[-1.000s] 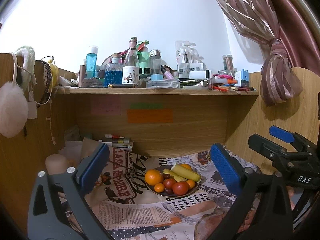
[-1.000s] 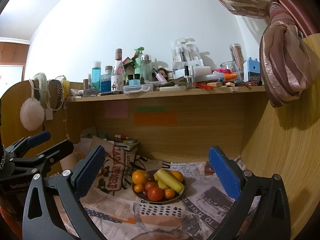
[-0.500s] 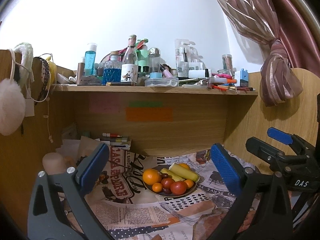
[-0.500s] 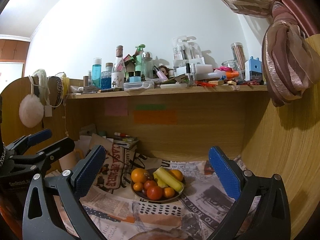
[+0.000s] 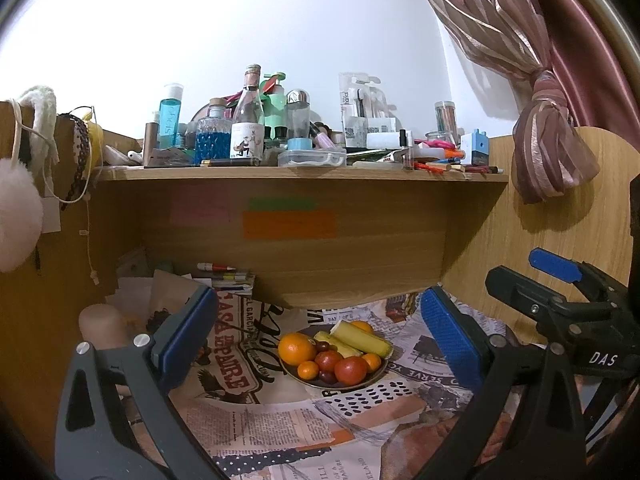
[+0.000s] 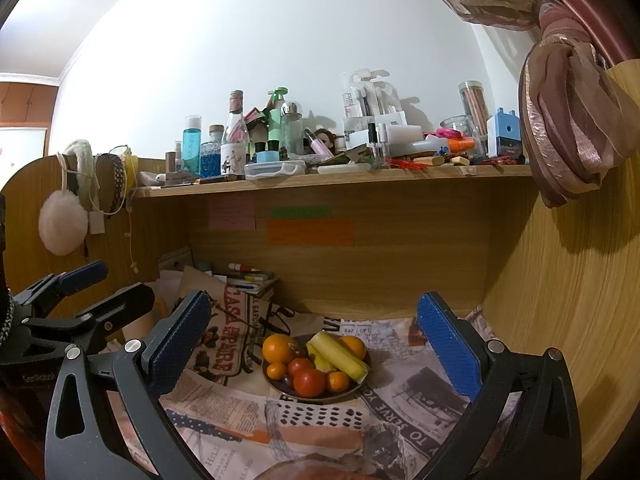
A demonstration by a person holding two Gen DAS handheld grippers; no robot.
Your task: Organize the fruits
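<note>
Fruit sits heaped on a dark plate (image 5: 334, 383) on the newspaper-covered bench (image 5: 280, 428), below the cluttered shelf (image 5: 304, 173), as I hold both tools short of it. Over the last second the plate has slid only slightly in both wrist views and the fruit has kept its arrangement; I judge that a small drift of my hands, not a move on the fruit, so the task stands where it stood.

My left fingers (image 5: 316, 338) are spread wide with nothing between them, and so are my right fingers (image 6: 312, 340); the plate shows in the gap of each pair, well beyond the tips.

On the plate, a big orange (image 5: 297, 349) lies at the left edge, a red tomato (image 5: 350, 370) at the front, and small oranges and dark grapes fill the spaces between. The banana (image 5: 362, 339) is the only long piece: its long axis runs across the back of the plate, from the rear left to the right rim, cut end to the right.

Whether this pile is fruit already gathered or fruit waiting to be sorted, the scene fits both. A second brown rim (image 6: 308, 465) shows nearer me than the plate.
</note>
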